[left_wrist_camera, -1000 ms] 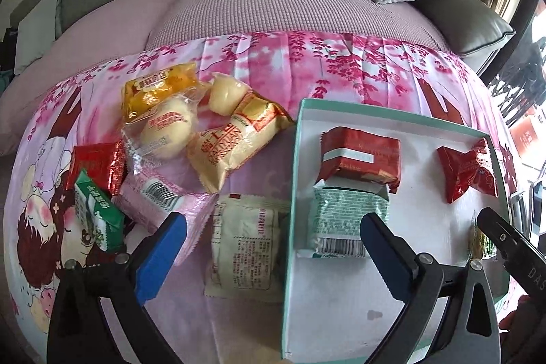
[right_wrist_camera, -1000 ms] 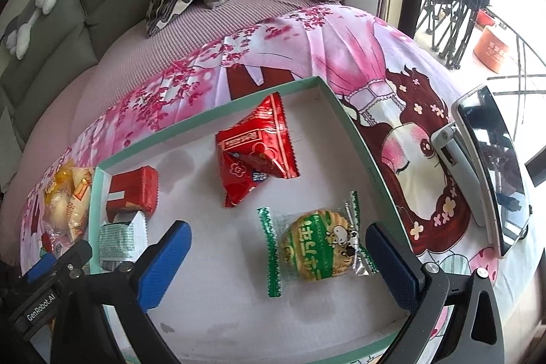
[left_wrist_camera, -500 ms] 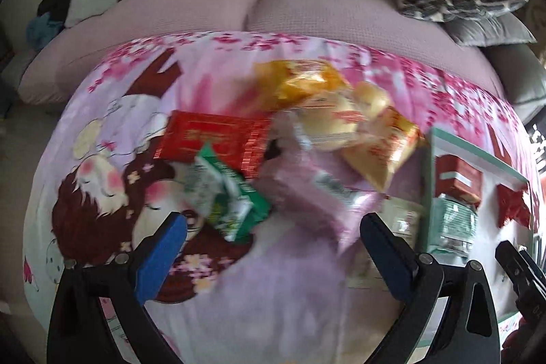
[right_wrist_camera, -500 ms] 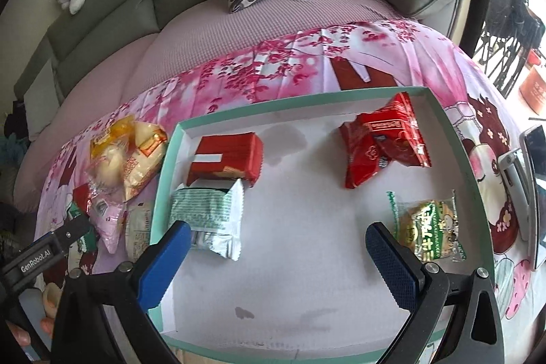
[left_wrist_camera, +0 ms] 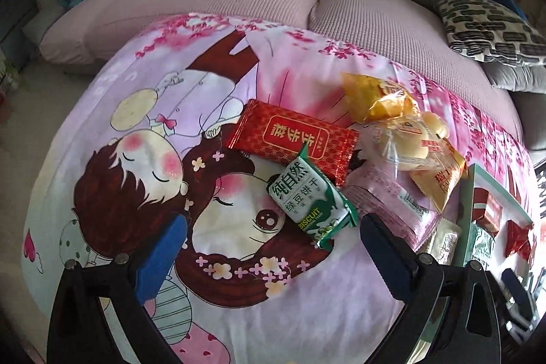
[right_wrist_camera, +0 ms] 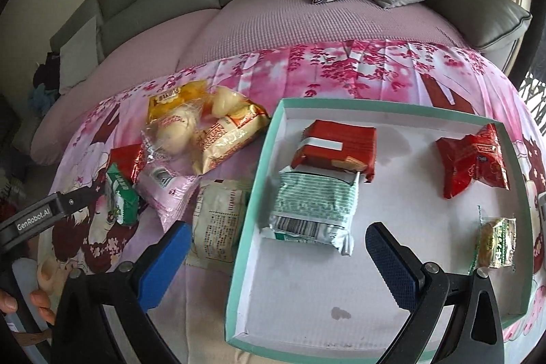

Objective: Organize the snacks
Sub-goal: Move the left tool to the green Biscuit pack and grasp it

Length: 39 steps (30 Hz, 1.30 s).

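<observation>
Cloth [left_wrist_camera: 143,111], 9 to 12 o'clock: bare, open passage.
Snack pile [left_wrist_camera: 392,152], 1 to 3 o'clock: crowded, packets overlapping.
Tray [right_wrist_camera: 402,289] near floor, 6 o'clock: bare.
Tray wall [right_wrist_camera: 254,193]: bars sideways entry.

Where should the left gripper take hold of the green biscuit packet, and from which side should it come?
Probably across the middle of the green biscuit packet, coming from above. It lies flat and slanted on the cloth, its upper end over the red packet, with the pink packet close on the right. The open left gripper should turn to span its narrow width.
</observation>
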{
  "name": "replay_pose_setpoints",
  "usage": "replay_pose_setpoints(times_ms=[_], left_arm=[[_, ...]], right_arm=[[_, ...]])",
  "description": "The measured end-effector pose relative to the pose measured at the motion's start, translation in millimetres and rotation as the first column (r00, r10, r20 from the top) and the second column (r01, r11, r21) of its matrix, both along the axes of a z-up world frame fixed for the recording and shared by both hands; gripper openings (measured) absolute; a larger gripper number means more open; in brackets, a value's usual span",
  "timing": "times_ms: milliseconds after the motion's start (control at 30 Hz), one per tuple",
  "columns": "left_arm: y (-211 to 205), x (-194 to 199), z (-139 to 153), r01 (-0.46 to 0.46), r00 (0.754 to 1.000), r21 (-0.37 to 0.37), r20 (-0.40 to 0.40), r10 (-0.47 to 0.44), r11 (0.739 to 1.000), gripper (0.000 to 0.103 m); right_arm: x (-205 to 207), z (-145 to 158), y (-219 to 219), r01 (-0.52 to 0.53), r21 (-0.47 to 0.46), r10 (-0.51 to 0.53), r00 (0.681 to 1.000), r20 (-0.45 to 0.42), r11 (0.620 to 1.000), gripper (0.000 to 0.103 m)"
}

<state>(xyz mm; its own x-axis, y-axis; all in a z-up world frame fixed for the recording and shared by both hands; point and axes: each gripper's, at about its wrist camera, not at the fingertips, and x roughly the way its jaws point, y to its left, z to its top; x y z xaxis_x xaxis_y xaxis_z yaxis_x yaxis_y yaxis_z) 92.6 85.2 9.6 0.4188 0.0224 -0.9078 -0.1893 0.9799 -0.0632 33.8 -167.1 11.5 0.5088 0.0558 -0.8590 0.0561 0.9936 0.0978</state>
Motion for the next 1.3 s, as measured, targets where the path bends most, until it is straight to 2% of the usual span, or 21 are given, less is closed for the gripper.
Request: replay_pose_setpoints(times_ms=[400, 500, 567, 700, 800, 933, 1100, 1300], left_arm=[[1, 36, -30, -0.016, 0.996, -0.113, -0.084, 0.007, 0.993, 0.101], [0, 43, -39, -0.027, 0.994, -0.119, -0.106, 0.014, 0.992, 0.101], [-1, 47, -45, -0.032, 0.993, -0.115, -0.120, 0.018, 0.993, 0.099], [-2, 52, -53, -0.033, 0.991, -0.132, -0.130, 0.015, 0.991, 0.077], [-4, 54, -53, -0.020, 0.992, -0.125, -0.126, 0.004, 0.992, 0.067], [-5, 56, -54, 0.008, 0.993, -0.119, -0.119, -0.023, 0.993, 0.064], [-3, 53, -53, 0.035, 0.990, -0.098, -0.132, -0.048, 0.995, 0.064], [14, 46, -52, 0.017, 0.990, -0.095, -0.140, -0.031, 0.995, 0.064]], right_arm=[[18, 0, 31, -0.066, -0.031, 0.066, 0.998, 0.000, 0.997, 0.101], [25, -1, 37, -0.080, -0.027, 0.080, 0.997, -0.003, 0.996, 0.100], [31, -3, 41, -0.086, -0.028, 0.086, 0.996, -0.013, 0.996, 0.100], [38, -8, 49, -0.105, -0.033, 0.104, 0.994, -0.026, 0.994, 0.098], [42, -11, 54, -0.116, -0.033, 0.115, 0.993, -0.033, 0.993, 0.093], [46, -13, 61, -0.135, -0.022, 0.134, 0.990, -0.040, 0.991, 0.085], [51, -13, 70, -0.167, -0.013, 0.166, 0.985, -0.053, 0.986, 0.081], [62, -8, 94, -0.251, -0.020, 0.249, 0.966, -0.065, 0.968, 0.081]])
